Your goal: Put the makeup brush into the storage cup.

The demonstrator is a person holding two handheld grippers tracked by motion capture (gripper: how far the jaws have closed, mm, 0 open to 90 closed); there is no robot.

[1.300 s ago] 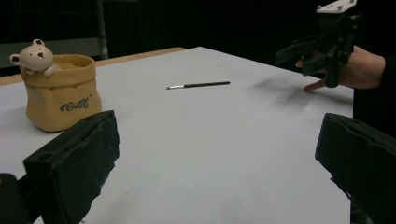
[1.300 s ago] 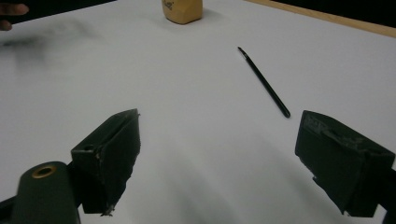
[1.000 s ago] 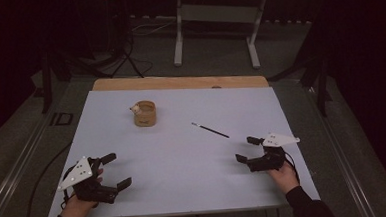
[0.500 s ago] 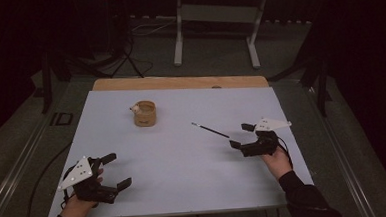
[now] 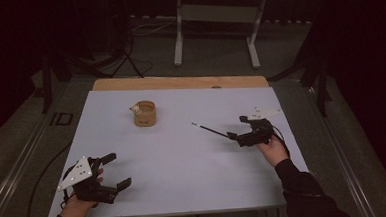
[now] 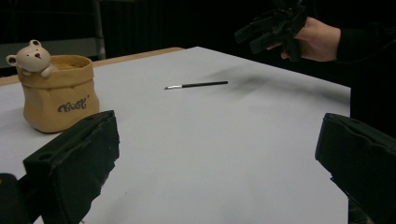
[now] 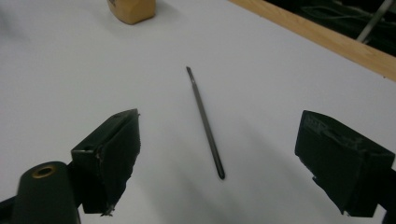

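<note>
Right gripper (image 5: 237,127) has swept forward to the thin brush (image 7: 205,122) lying flat mid-surface, jaws spread astride its handle; left gripper (image 5: 111,170) waits, jaws spread. Closing too high could flick the brush away.

The white table top (image 5: 184,169) lay mostly bare, so either gripper had open passage across its middle and near edge. Two things stood in the way. A tan bear pot (image 5: 144,114) sat at about eleven o'clock from the table's centre, well apart from everything else. A thin black brush (image 5: 211,129) lay flat at about two o'clock, low enough to pass over. The right gripper (image 5: 235,128), jaws spread wide, hung just beside the brush's near end, taking up the three o'clock side. The left gripper (image 5: 112,170), jaws also apart, occupied the seven o'clock corner. Between them the surface was free.
</note>
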